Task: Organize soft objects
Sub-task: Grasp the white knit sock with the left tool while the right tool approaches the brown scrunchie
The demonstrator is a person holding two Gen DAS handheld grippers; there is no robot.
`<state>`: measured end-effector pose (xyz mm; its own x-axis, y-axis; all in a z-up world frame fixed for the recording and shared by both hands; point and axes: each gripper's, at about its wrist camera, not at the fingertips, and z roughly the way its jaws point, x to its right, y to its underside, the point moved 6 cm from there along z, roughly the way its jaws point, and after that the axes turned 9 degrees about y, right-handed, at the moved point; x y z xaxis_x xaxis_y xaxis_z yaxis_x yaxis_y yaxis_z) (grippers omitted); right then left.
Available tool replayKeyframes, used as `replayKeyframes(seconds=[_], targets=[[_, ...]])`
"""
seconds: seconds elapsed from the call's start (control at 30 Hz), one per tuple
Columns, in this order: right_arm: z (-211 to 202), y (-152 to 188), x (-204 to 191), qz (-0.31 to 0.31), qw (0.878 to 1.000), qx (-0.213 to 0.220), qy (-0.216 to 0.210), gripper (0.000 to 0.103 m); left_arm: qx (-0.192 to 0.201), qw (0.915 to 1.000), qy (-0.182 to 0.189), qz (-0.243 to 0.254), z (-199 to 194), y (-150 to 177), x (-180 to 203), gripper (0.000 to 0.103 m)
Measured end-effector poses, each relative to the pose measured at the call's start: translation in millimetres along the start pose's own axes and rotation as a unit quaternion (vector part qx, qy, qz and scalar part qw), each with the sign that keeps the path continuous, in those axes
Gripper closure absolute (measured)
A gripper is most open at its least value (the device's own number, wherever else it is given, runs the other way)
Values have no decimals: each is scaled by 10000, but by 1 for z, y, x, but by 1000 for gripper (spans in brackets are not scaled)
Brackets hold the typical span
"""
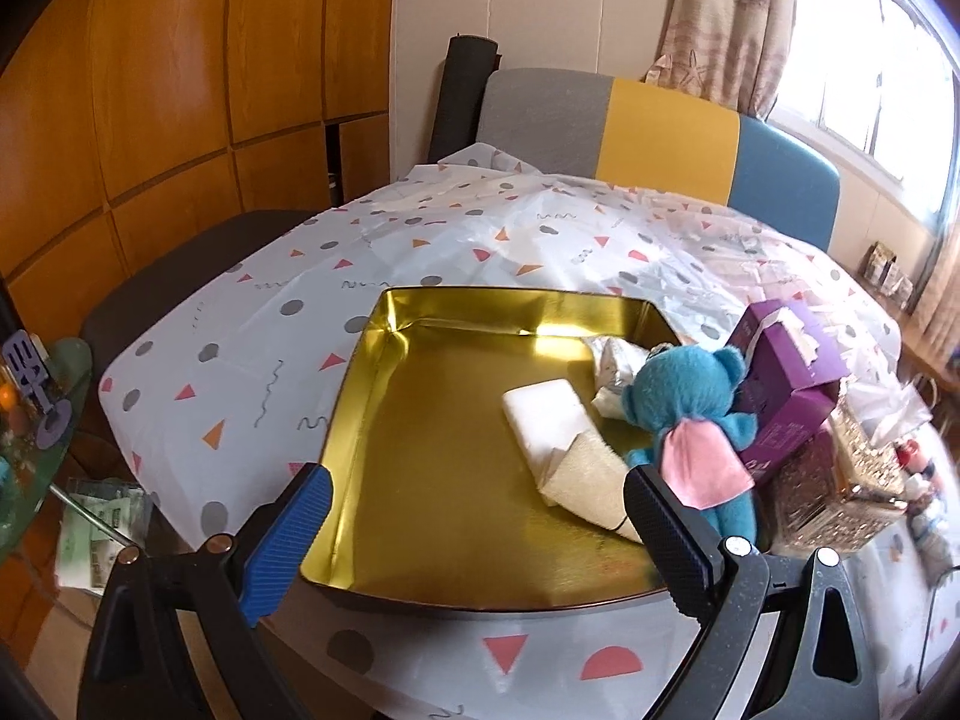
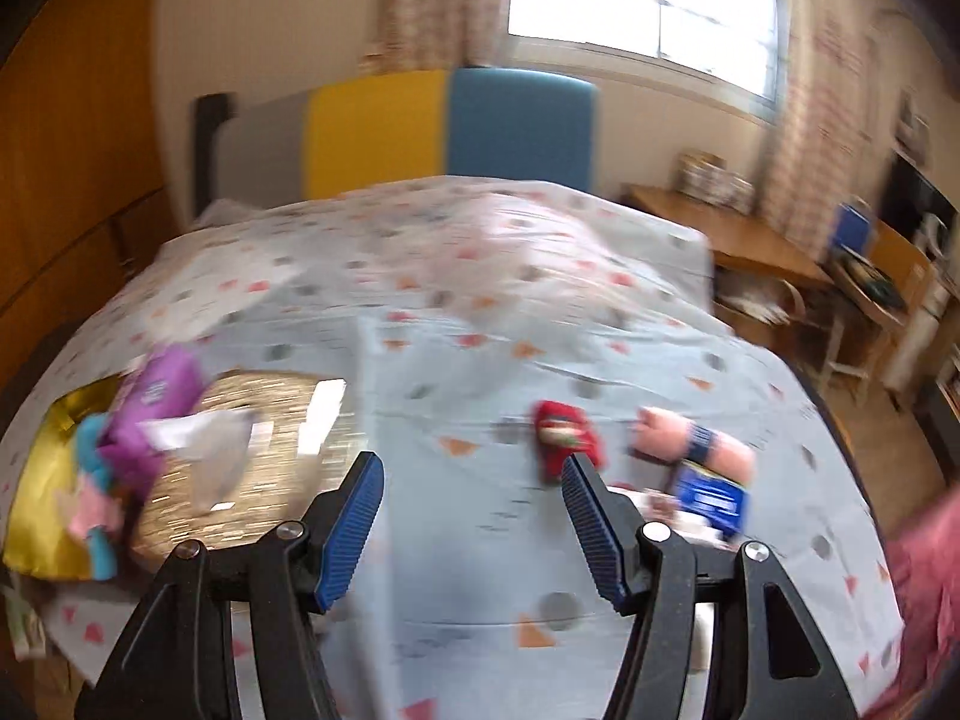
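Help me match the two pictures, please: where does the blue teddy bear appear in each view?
Left wrist: blue teddy bear right of centre, at the gold tin's right edge.
Right wrist: blurred at the far left, beside the tin.
Shared landmark: purple box next to the bear.

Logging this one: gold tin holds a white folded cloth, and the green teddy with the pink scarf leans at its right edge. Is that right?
Not quite: the teddy is blue, as the left wrist view shows. It wears the pink scarf and leans at the right edge of the gold tin, which holds the white folded cloth.
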<state>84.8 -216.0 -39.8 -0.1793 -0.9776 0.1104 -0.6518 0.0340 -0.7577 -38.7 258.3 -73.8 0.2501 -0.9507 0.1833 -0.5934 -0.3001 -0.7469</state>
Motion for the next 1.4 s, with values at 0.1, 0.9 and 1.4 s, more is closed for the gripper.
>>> replayKeyframes(seconds=[0.1,0.9,1.4], targets=[[26,3,70,877,9944,-121,585,40,28,9999,63,110,-2,-4,9,5],[105,70,109,3107,9125,-2093,-1640,38,39,9767,1564,1470,-13,-21,176,4],[79,109,214,4929,8561,-1552,137,38,10,9292,2624,2603,-23,-24,323,4]])
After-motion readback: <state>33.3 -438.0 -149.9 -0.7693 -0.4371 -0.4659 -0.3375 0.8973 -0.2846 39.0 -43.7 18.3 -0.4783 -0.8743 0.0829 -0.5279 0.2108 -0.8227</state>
